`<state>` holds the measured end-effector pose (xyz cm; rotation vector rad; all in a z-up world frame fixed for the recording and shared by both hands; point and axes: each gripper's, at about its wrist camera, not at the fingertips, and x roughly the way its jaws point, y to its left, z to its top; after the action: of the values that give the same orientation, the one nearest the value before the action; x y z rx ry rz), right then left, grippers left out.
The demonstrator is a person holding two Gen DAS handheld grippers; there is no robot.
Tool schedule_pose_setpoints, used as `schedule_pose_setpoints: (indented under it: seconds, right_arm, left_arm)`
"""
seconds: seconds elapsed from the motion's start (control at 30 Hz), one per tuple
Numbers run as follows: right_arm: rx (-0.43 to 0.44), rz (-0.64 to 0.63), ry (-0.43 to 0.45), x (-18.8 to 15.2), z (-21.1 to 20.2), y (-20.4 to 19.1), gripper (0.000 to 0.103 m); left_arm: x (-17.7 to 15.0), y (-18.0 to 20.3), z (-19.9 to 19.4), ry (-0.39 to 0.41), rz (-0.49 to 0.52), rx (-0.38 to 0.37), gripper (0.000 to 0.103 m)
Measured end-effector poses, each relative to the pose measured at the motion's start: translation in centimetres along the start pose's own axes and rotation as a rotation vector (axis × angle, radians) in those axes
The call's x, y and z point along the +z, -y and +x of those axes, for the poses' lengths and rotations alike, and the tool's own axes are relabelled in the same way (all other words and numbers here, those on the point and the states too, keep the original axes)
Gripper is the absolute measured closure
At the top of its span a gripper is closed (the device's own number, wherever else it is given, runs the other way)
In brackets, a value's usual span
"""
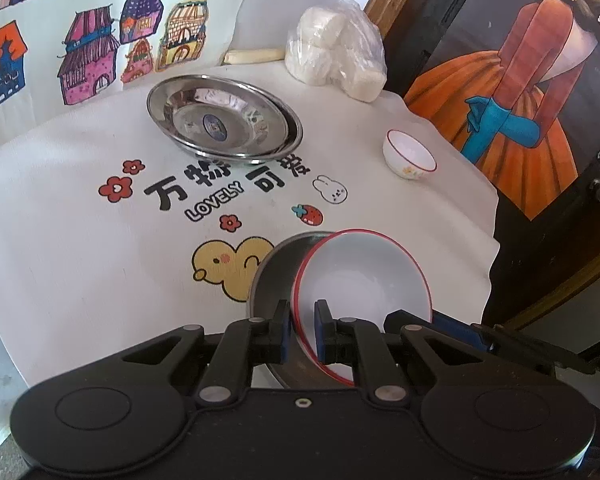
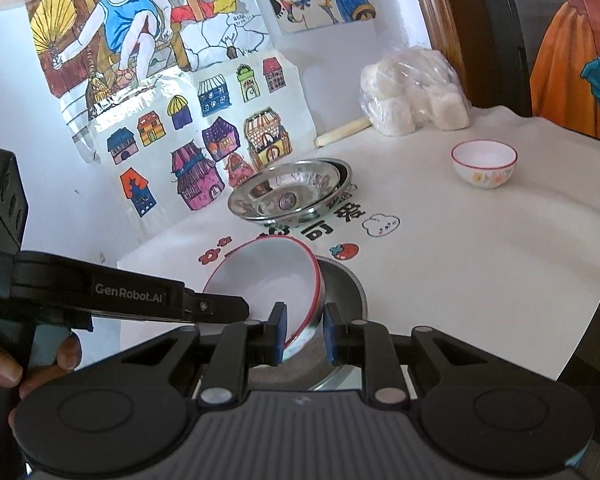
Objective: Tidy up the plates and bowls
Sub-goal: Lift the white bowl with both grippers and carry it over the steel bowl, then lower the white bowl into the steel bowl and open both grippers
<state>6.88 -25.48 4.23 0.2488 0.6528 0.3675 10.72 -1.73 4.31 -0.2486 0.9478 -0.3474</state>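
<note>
A white bowl with a red rim (image 1: 364,280) is tilted over a grey steel bowl (image 1: 278,276) near the table's front edge. My left gripper (image 1: 303,334) is shut on the white bowl's near rim. My right gripper (image 2: 305,334) has its jaws either side of the same white bowl's (image 2: 268,280) other rim, above the steel bowl (image 2: 346,292); its pads are very close to the rim. Stacked steel plates (image 1: 224,120) sit farther back, also in the right wrist view (image 2: 290,196). A small white bowl with a flower print (image 1: 409,153) stands at the right, seen too from the right wrist (image 2: 484,164).
A white printed tablecloth (image 1: 100,260) covers the table. A plastic bag of white blocks (image 1: 336,52) and a pale stick (image 1: 254,56) lie at the back by the wall. Drawings hang on the wall (image 2: 204,120). The table's right edge (image 1: 496,208) drops beside a dark door.
</note>
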Motion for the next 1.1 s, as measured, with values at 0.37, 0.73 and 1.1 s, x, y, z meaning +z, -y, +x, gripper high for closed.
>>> schedule_pose_setpoints:
  seconds: [0.37,0.73,1.1]
  right_arm:
    - [0.006,0.018,-0.031,-0.1,0.4,0.4,0.079]
    - [0.006,0.021,-0.034,0.0,0.5,0.5,0.078]
    - [0.007,0.025,-0.03,-0.1,0.4,0.4,0.075]
  left_arm:
    - [-0.3,0.0,0.5,-0.016,0.005,0.009,0.09]
    - [-0.4,0.6,0.5,-0.009,0.034,0.028,0.089]
    - [-0.6,1.2,0.4,-0.001,0.067,0.054,0.084]
